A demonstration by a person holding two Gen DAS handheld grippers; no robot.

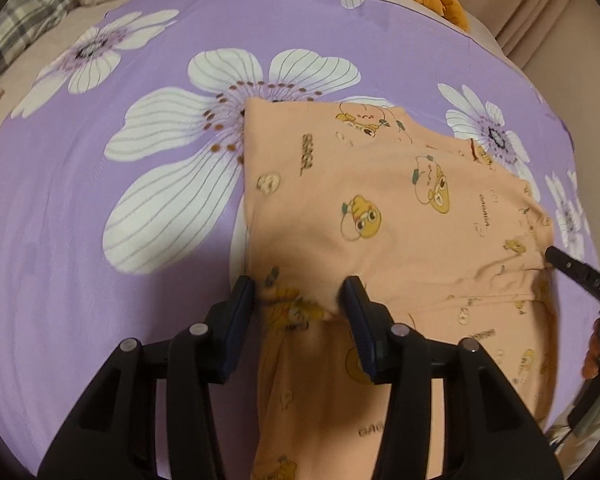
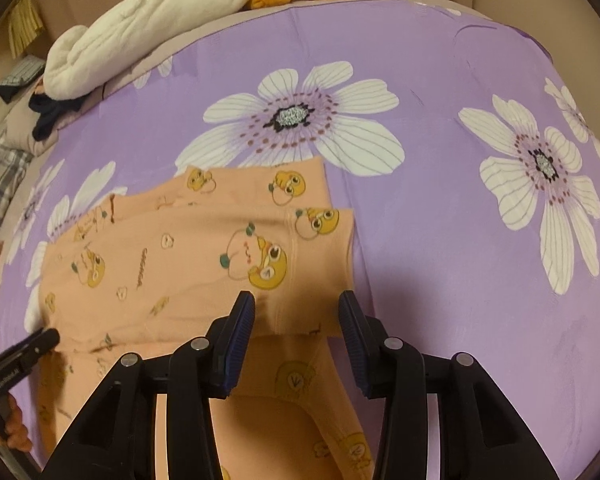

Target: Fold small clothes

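So the small peach cotton garment with yellow cartoon duck prints (image 1: 400,208) is lying spread on the bed's purple sheet with big white flowers (image 1: 100,240), partly doubled over itself, looks like mid-fold to me. Left tool (image 1: 300,292) has its jaws apart straddling the near left edge, gripping nothing; right tool (image 2: 296,312) is the same at the near right corner, released. My guess is both sit at the corners to lift the hem together. The print has repeated lettering, too blurry to read
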